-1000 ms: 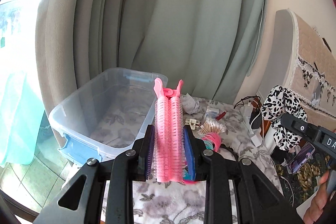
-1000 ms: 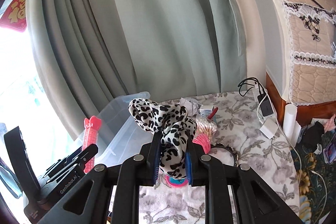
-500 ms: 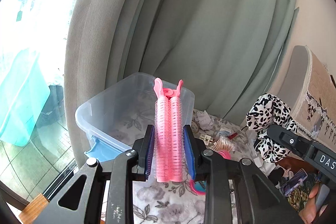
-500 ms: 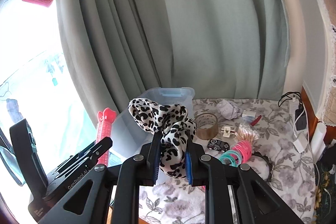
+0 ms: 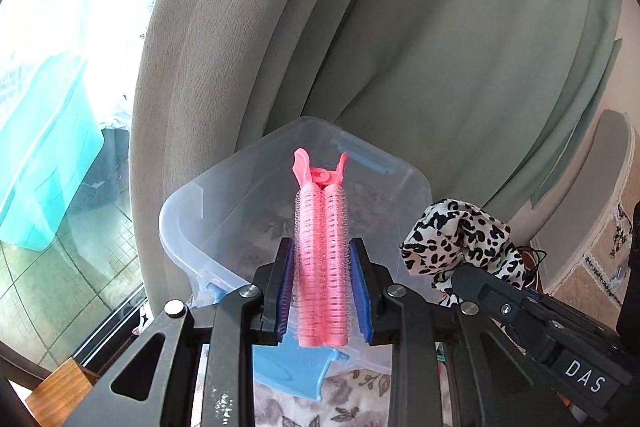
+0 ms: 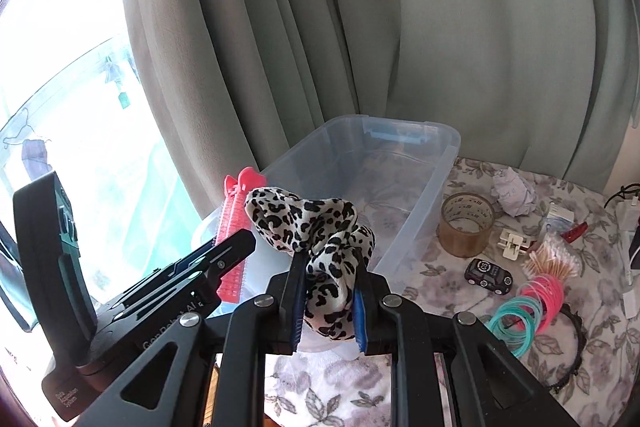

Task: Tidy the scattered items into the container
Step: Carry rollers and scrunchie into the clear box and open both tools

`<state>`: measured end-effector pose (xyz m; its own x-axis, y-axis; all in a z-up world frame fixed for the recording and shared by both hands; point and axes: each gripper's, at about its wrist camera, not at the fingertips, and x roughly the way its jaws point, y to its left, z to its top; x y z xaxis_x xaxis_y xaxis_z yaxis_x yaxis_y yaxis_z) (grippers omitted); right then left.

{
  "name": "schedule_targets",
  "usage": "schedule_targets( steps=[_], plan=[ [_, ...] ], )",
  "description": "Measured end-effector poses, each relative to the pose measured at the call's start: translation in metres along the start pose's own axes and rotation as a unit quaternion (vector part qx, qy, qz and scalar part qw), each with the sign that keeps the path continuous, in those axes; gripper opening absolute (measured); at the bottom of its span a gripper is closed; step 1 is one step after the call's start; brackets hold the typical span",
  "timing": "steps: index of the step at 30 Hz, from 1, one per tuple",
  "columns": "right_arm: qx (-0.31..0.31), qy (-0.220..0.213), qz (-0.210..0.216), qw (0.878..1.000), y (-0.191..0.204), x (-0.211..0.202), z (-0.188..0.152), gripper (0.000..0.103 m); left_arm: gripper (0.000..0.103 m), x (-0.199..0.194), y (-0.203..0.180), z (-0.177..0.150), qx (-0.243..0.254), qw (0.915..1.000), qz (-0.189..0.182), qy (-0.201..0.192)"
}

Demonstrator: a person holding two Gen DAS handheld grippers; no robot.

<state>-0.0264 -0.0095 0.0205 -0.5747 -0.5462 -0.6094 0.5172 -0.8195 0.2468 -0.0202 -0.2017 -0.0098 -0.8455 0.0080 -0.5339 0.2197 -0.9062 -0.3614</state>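
1. My left gripper [image 5: 322, 291] is clamping a pink hair-roller clip [image 5: 321, 251] between its blue pads; the clip is standing upright with its forked tip over the clear plastic storage bin [image 5: 208, 203].
2. My right gripper [image 6: 326, 301] is squeezing a leopard-print scrunchie [image 6: 316, 239] tight between its jaws, the fabric bunching above the fingers at the bin's near end.
3. The bin is sitting at the left edge of the floral tablecloth [image 6: 424, 267], against the grey-green curtain [image 6: 440, 27], and I am seeing only the cloth pattern through its base.
4. On the cloth to the right of the bin are lying a roll of brown tape [image 6: 466, 225], a crumpled paper ball [image 6: 514, 195], a white plug adapter [image 6: 514, 245], a black toy car [image 6: 488, 275], a bundle of cotton swabs [image 6: 554, 263] and pink and teal hair ties [image 6: 528, 311].
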Motion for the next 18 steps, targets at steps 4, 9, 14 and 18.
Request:
schedule_targets(
  steps=[4, 9, 14, 18],
  plan=[
    [0.002, 0.014, 0.004, 1.0, -0.004, 0.025, 0.002, 0.021, 0.028, 0.013, 0.008, 0.002, -0.012, 0.9999, 0.0, 0.008],
    [0.0, 0.029, 0.014, 0.999, -0.006, 0.045, 0.002, 0.022, 0.028, 0.028, 0.01, 0.001, -0.015, 0.9997, -0.004, 0.022],
    [0.011, 0.043, 0.018, 0.999, -0.013, 0.057, -0.001, 0.024, 0.028, 0.032, 0.008, 0.002, -0.002, 0.9999, 0.007, 0.015],
    [0.008, 0.045, 0.022, 0.999, -0.012, 0.059, -0.002, 0.024, 0.028, 0.034, 0.008, 0.003, -0.004, 0.9999, 0.008, 0.013]
  ],
)
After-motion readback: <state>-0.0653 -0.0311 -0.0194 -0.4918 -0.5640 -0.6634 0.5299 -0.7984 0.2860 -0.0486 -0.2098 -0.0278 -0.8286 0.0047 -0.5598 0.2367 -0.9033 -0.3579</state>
